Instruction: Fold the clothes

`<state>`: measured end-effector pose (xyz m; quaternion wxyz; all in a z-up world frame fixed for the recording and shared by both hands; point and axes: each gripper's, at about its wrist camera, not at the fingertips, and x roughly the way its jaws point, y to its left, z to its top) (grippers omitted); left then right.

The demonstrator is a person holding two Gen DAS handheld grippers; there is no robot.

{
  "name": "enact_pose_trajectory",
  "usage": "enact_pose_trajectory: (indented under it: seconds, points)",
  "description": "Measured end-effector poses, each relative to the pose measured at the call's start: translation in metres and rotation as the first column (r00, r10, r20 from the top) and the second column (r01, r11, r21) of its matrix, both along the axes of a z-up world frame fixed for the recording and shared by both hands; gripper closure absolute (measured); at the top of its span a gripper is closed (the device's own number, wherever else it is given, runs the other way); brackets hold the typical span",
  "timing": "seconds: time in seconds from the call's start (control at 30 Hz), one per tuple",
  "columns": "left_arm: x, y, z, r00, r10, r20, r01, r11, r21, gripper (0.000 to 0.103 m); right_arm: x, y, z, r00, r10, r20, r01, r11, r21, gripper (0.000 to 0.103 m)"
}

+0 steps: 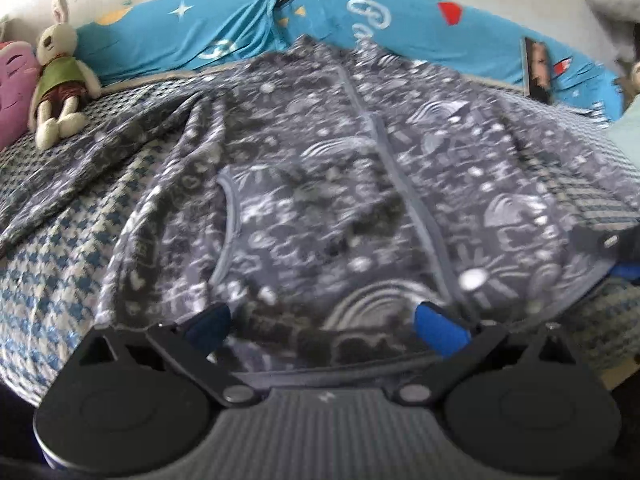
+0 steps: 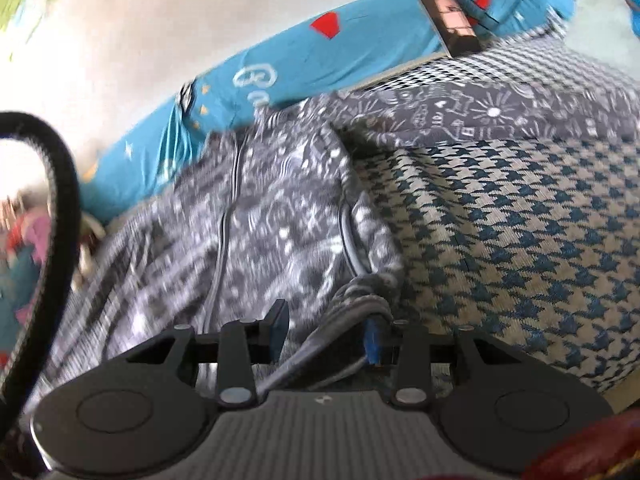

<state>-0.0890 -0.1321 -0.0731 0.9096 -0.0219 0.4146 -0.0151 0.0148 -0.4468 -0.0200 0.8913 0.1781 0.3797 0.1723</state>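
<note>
A grey fleece jacket (image 1: 320, 168) with white doodle print and a centre zip lies spread, front up, on the houndstooth bed cover (image 1: 52, 264). My left gripper (image 1: 325, 326) is open wide over the jacket's near hem, one blue pad on each side of the zip. In the right wrist view the jacket (image 2: 260, 232) runs away to the left. Its hem corner (image 2: 352, 304) is bunched between the fingers of my right gripper (image 2: 325, 336), which is shut on it. That right gripper (image 1: 618, 256) also shows at the jacket's right edge in the left wrist view.
A plush rabbit (image 1: 60, 72) and a pink plush (image 1: 14, 88) sit at the far left of the bed. A blue printed quilt (image 1: 200, 36) lines the wall, with a dark card (image 1: 538, 68) propped on it. A black cable (image 2: 60, 200) loops at left.
</note>
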Motion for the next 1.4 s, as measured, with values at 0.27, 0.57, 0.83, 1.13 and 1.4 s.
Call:
enact_pose_trajectory:
  seconds: [0.27, 0.57, 0.83, 1.13, 1.4]
  points:
    - [0.002, 0.007, -0.004, 1.000, 0.021, 0.004, -0.021, 1.000, -0.014, 0.000, -0.005, -0.008, -0.002, 0.999, 0.031, -0.032, -0.030, 0.999, 0.021, 0.063]
    - [0.011, 0.027, -0.003, 0.994, 0.108, -0.016, -0.109, 0.992, -0.063, 0.000, -0.033, 0.015, -0.005, 0.989, 0.151, 0.007, -0.145, 0.961, -0.236, 0.056]
    - [0.009, 0.033, -0.002, 0.993, 0.120, -0.008, -0.120, 0.990, -0.080, 0.000, -0.037, 0.008, -0.013, 0.998, 0.056, -0.031, -0.063, 0.965, -0.256, 0.056]
    - [0.008, 0.036, -0.001, 0.991, 0.132, -0.003, -0.132, 0.987, -0.090, 0.000, -0.029, 0.010, -0.020, 0.999, -0.028, -0.041, 0.020, 0.983, -0.183, 0.056]
    - [0.006, 0.043, -0.002, 0.989, 0.150, 0.003, -0.149, 0.984, -0.093, 0.000, -0.026, 0.022, -0.020, 0.998, -0.055, 0.036, 0.062, 0.968, -0.242, 0.093]
